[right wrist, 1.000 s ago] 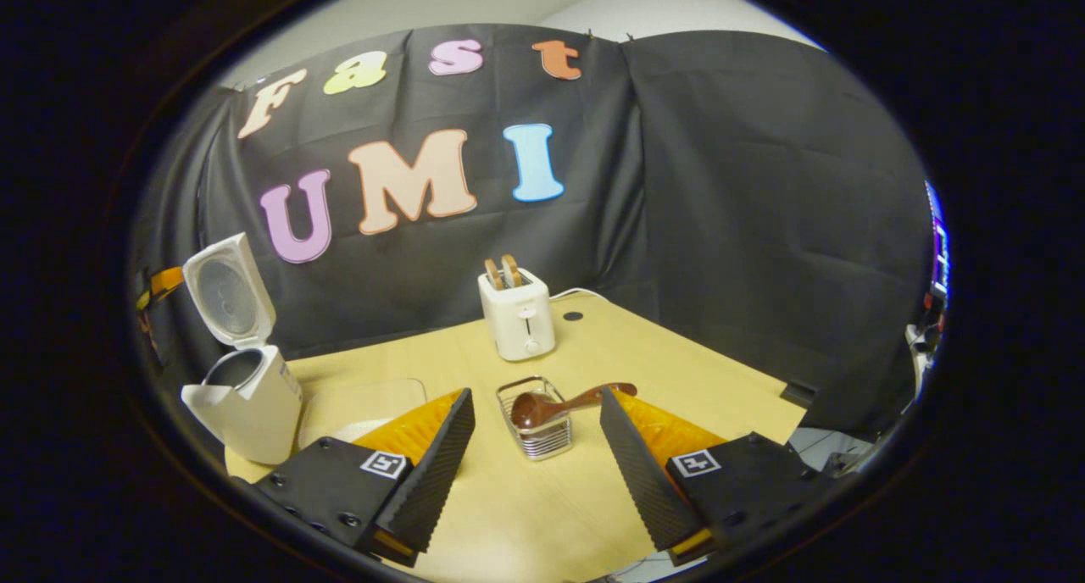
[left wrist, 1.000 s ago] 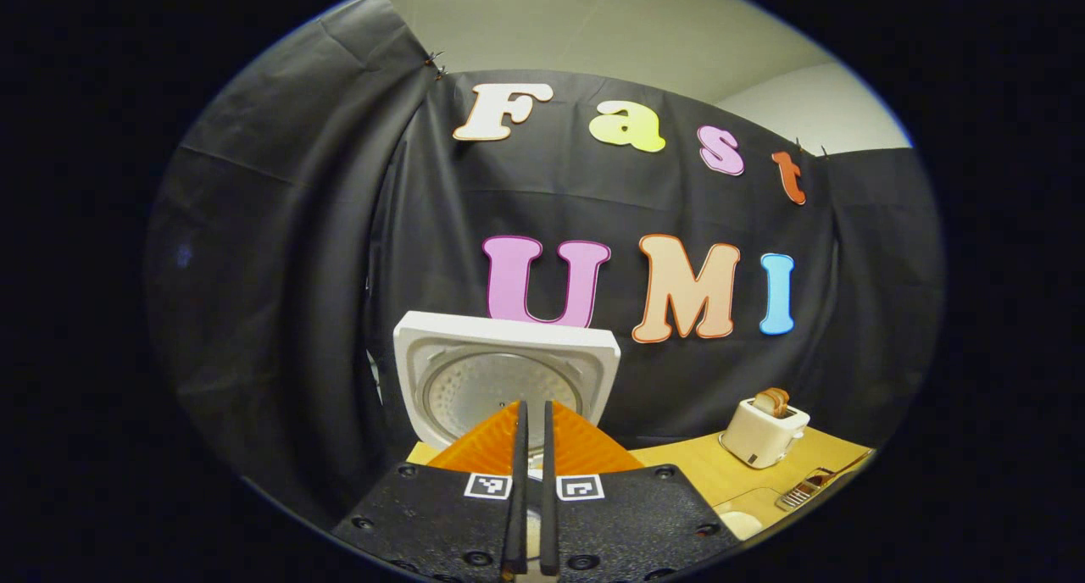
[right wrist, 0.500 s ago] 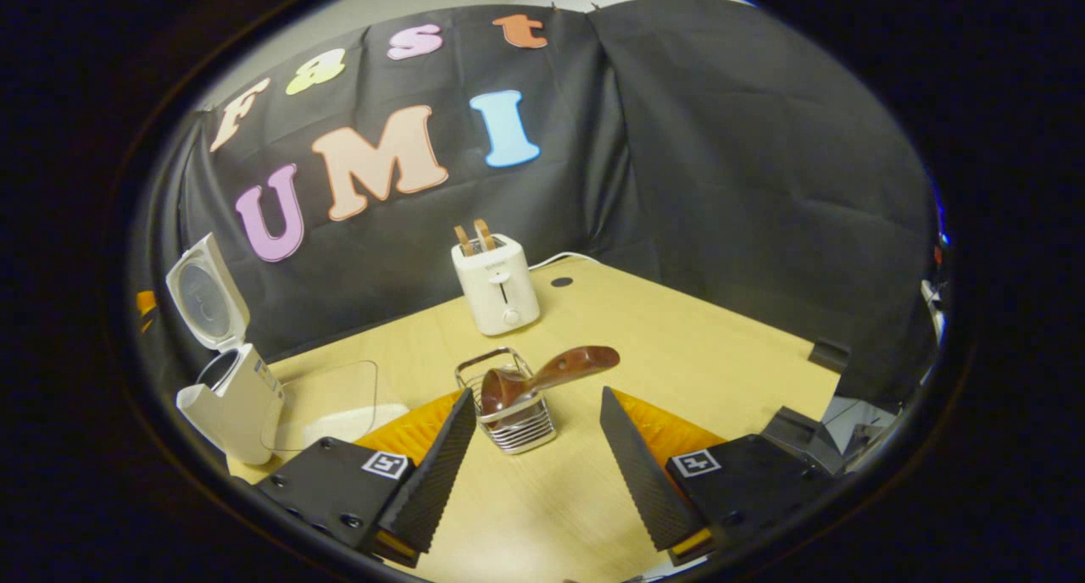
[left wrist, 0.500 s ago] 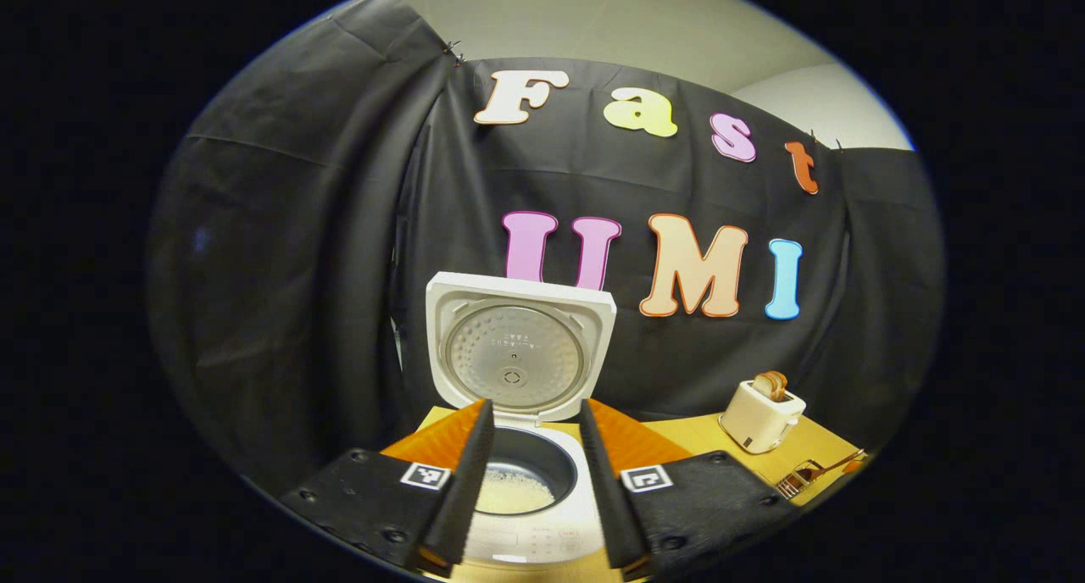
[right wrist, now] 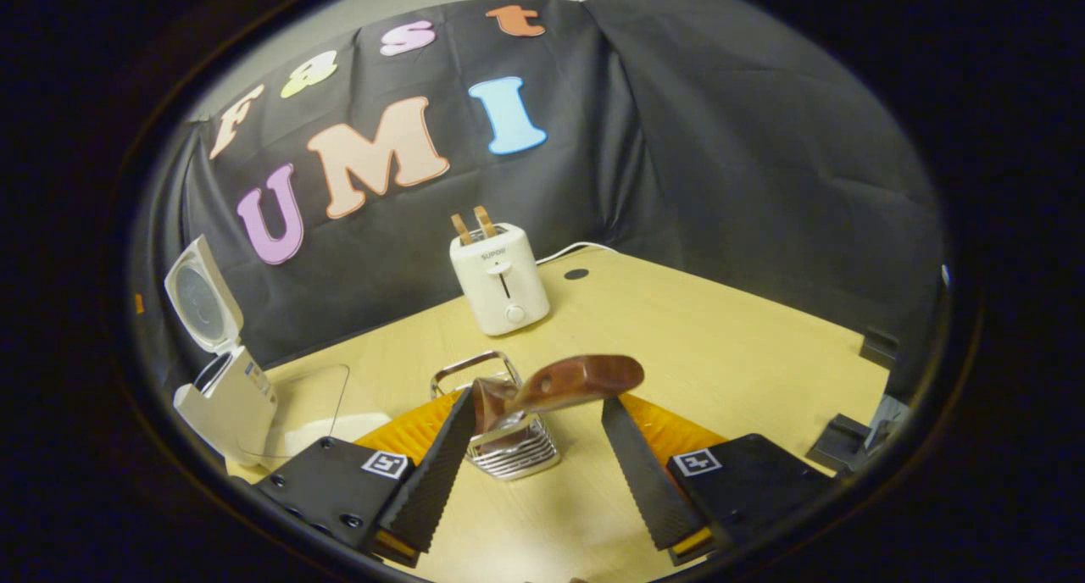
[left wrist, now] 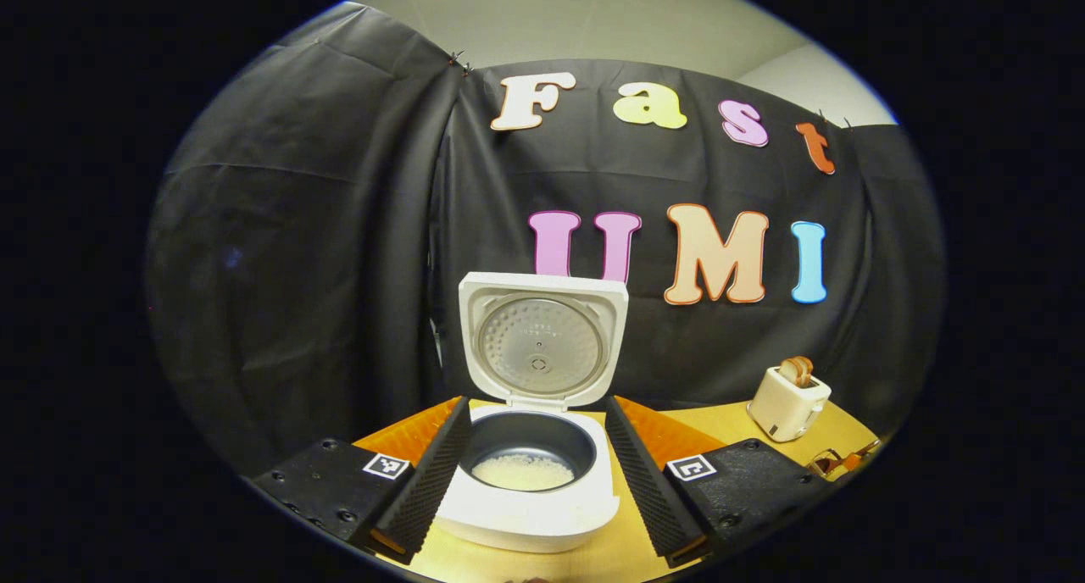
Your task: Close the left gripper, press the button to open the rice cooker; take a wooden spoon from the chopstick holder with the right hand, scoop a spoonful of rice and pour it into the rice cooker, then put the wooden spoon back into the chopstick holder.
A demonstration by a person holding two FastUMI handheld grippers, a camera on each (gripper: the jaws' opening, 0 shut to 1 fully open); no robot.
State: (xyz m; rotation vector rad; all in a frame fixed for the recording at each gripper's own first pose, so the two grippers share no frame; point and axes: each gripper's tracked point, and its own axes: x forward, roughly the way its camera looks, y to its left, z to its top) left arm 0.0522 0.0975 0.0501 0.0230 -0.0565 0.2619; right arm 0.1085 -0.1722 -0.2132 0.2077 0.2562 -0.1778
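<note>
The white rice cooker (left wrist: pixel 532 498) stands with its lid (left wrist: pixel 542 341) raised upright, and a little rice (left wrist: pixel 521 473) lies in its dark inner pot. My left gripper (left wrist: pixel 534 473) is open, its fingers either side of the pot and short of it. In the right gripper view the cooker (right wrist: pixel 222 396) sits far left. A brown wooden spoon (right wrist: pixel 566 381) leans out of the metal chopstick holder (right wrist: pixel 509 443), handle pointing right. My right gripper (right wrist: pixel 538 447) is open, with the holder and the spoon's handle between its fingers, nothing gripped.
A white toaster (right wrist: pixel 498 278) with two slices stands at the back of the wooden table (right wrist: pixel 720 346). A clear container (right wrist: pixel 309 405) with rice sits between the cooker and the holder. Black cloth walls close in the booth. A dark hole (right wrist: pixel 576 274) marks the tabletop.
My left gripper went from shut to open and drew back from the cooker, whose lid now stands up. My right gripper moved in on the holder until the spoon lies between its fingers.
</note>
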